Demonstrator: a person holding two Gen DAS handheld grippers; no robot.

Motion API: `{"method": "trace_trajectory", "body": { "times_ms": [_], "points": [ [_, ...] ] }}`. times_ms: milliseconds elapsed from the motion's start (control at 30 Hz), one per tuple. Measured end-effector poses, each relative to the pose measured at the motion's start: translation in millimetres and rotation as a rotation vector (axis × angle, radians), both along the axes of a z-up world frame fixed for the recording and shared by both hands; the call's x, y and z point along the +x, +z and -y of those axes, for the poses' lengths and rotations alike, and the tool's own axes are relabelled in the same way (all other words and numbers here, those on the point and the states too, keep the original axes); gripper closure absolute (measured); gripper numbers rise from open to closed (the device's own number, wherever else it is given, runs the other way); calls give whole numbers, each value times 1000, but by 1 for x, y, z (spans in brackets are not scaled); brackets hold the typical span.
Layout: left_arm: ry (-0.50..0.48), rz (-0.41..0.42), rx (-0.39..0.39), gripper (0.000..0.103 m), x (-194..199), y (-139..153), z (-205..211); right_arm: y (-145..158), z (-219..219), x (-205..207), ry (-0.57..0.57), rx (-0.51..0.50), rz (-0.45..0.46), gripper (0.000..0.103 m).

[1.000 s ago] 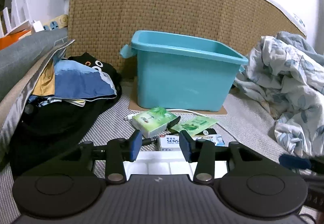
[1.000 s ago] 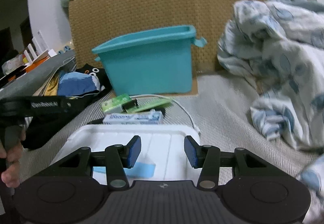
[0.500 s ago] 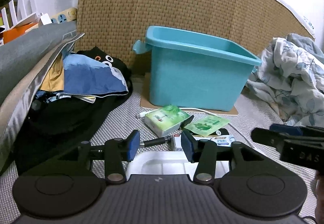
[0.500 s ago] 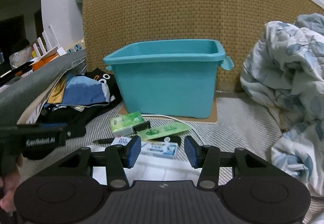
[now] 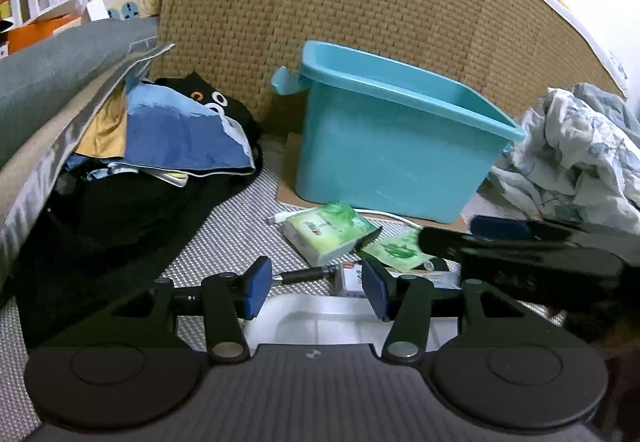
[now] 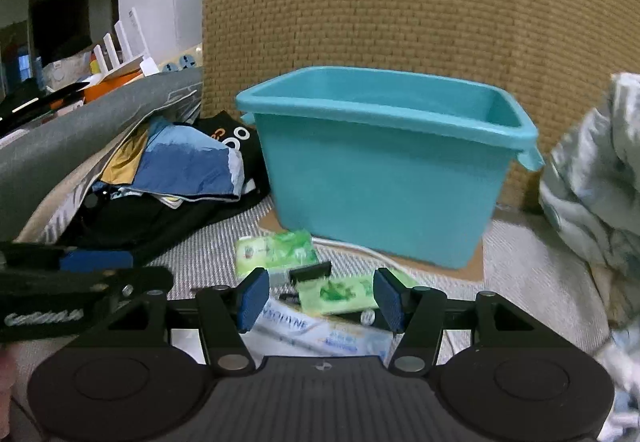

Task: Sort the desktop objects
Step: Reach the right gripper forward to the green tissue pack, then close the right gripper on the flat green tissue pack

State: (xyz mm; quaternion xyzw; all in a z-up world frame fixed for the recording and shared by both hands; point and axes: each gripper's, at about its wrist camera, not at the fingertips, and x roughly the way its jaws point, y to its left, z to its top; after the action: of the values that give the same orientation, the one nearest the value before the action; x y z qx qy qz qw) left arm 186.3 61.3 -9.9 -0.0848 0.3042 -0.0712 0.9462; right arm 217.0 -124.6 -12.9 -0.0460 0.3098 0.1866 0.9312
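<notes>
Left gripper (image 5: 316, 288) and right gripper (image 6: 320, 300), both spread wide and empty, face a teal plastic bin (image 6: 384, 166). Beyond the right fingertips lie a green tissue pack (image 6: 274, 252), green sachet (image 6: 340, 294) and white toothpaste box (image 6: 320, 334).

The bin (image 5: 392, 158) is plain teal, sitting in front of a tan woven-weave headboard (image 5: 360, 2), and the tissue pack (image 5: 328, 228) plus the flat sachet (image 5: 396, 250) are both leafy green. Blanket (image 5: 576, 158) on the side is pale blue-white with a leaf print. Both sets of fingers (image 5: 256, 292) have blue pads on black.
</notes>
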Motion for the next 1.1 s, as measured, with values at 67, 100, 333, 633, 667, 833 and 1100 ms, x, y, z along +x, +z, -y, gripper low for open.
{"method": "trace_trajectory", "body": {
  "times_ms": [67,100,333,633,667,833,1100],
  "points": [
    [-8,0,7,49,0,0,2,-3,-2,9,9,1,-15,36],
    [-10,-1,5,49,1,0,3,-5,-3,13,11,-6,-21,36],
    [-12,-8,3,49,2,-1,3,-19,-18,31,66,-65,-40,33],
    [-18,-18,7,48,3,-3,5,-35,-27,50,113,-101,-70,32],
    [-18,-20,13,48,3,-4,5,-36,-28,52,119,-110,-70,32],
    [-15,-32,39,48,5,-6,6,-40,-31,61,133,-113,-80,32],
    [-39,-69,95,48,9,-14,13,-49,-34,74,134,-116,-100,32]
  ]
}}
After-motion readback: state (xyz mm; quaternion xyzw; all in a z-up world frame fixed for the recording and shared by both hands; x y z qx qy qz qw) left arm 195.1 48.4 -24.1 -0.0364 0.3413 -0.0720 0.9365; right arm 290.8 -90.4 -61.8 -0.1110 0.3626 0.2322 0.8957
